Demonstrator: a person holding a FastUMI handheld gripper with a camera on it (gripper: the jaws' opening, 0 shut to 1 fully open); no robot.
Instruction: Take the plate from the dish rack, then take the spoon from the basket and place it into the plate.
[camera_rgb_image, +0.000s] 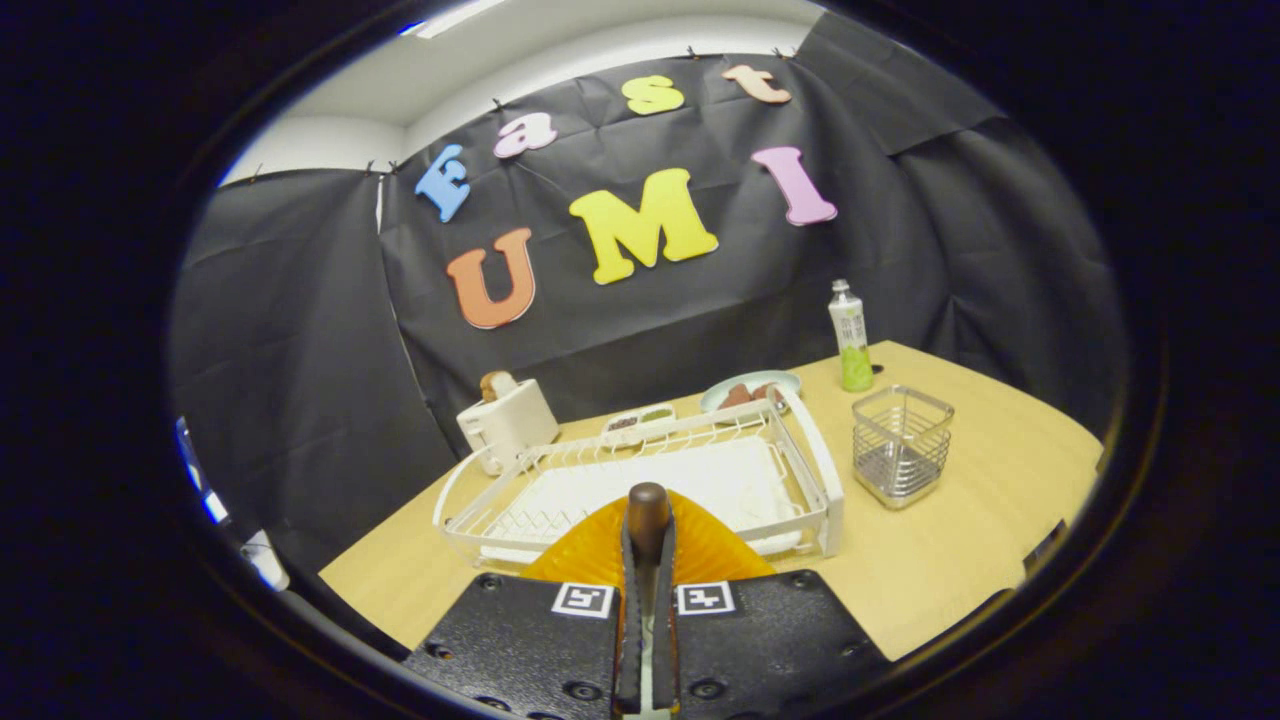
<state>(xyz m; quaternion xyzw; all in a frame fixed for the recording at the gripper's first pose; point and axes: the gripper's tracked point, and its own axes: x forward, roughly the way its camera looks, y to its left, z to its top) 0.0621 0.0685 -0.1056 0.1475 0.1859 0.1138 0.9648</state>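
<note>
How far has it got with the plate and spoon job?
Done, it seems: the orange plate is out of the white dish rack and lies below the fingers, and the wire basket looks emptied. In hand: the gripper is shut on the spoon, whose brown handle end sticks out over the plate. Left: lowering the spoon into the plate and letting go.

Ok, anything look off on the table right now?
Nothing stands out. The tongs are shut on the spoon by its brown handle, over the orange plate. The dish rack, wire basket and bottle stand upright, and no spill shows.
</note>
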